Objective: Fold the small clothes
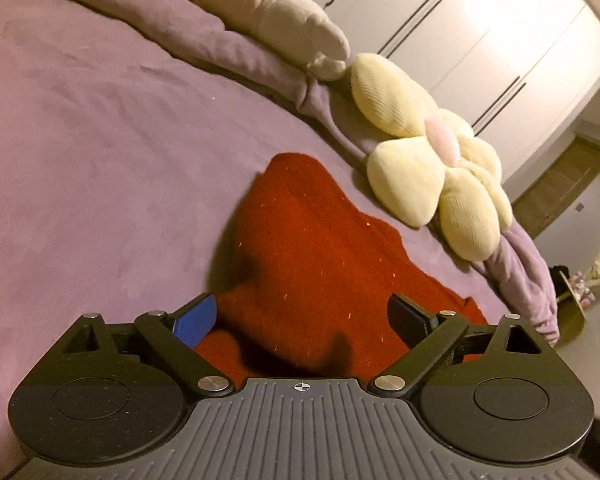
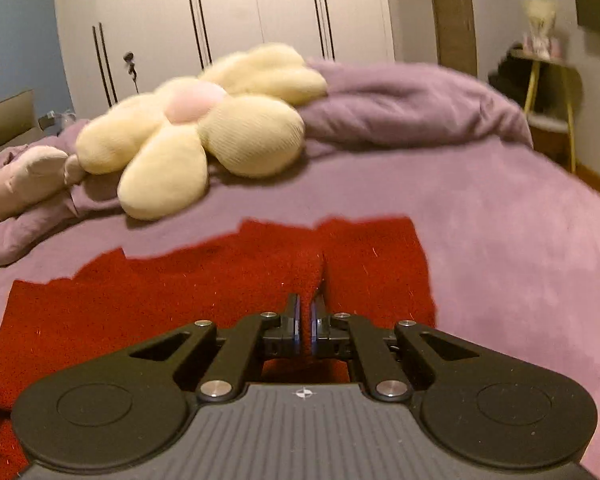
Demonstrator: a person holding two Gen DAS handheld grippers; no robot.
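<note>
A red knitted garment lies on the purple bed cover. My left gripper is open, its blue-padded fingers spread on either side of a raised fold of the red cloth. In the right wrist view the red garment spreads wide across the bed, and my right gripper is shut on a pinched ridge of it that rises between the fingers.
A cream flower-shaped cushion lies just beyond the garment, also in the right wrist view. A rolled purple duvet and a beige pillow line the far edge. White wardrobe doors stand behind. A small side table is at right.
</note>
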